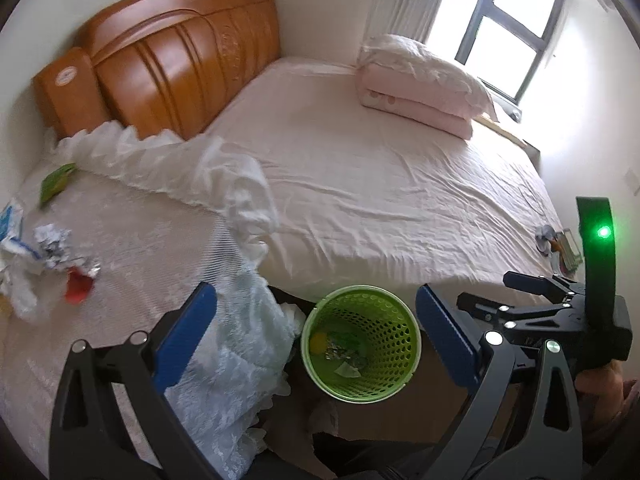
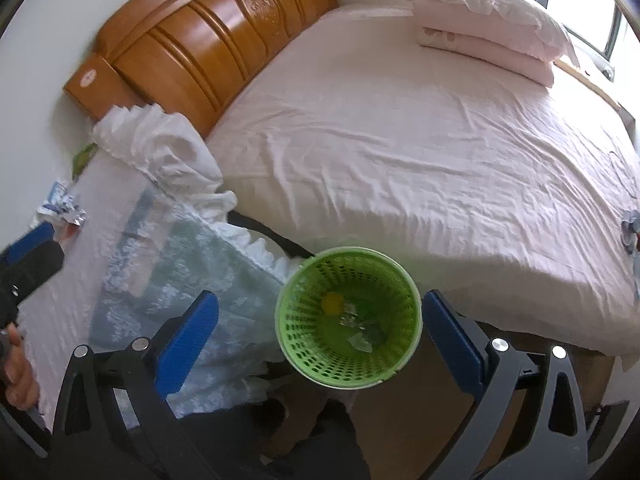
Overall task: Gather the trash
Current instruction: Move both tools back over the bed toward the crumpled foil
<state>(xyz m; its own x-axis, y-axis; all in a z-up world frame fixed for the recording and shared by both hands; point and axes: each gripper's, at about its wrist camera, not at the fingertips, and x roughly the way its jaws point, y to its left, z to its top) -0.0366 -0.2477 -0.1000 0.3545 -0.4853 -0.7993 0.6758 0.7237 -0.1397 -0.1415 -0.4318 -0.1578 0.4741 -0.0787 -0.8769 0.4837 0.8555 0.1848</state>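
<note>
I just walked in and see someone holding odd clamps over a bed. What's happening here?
A person is tidying up trash with a handheld gripper in each hand. Both the left gripper and right gripper are open and empty above a green basket, which already holds a few scraps. More litter, including crumpled paper and a red wrapper, lies on the lace-covered surface beside the bed.

A green perforated wastebasket (image 1: 360, 344) is standing upright on the floor, sitting between the spread jaws in both wrist views. Inside it are lying a yellow scrap (image 2: 333, 303), a foil piece (image 1: 340, 354) and a pale wrapper. Up left of the jaws, crumpled foil (image 1: 56, 246), a red wrapper (image 1: 79, 286), a green packet (image 1: 56, 184) and white tissue (image 1: 20, 284) are lying scattered.
</note>
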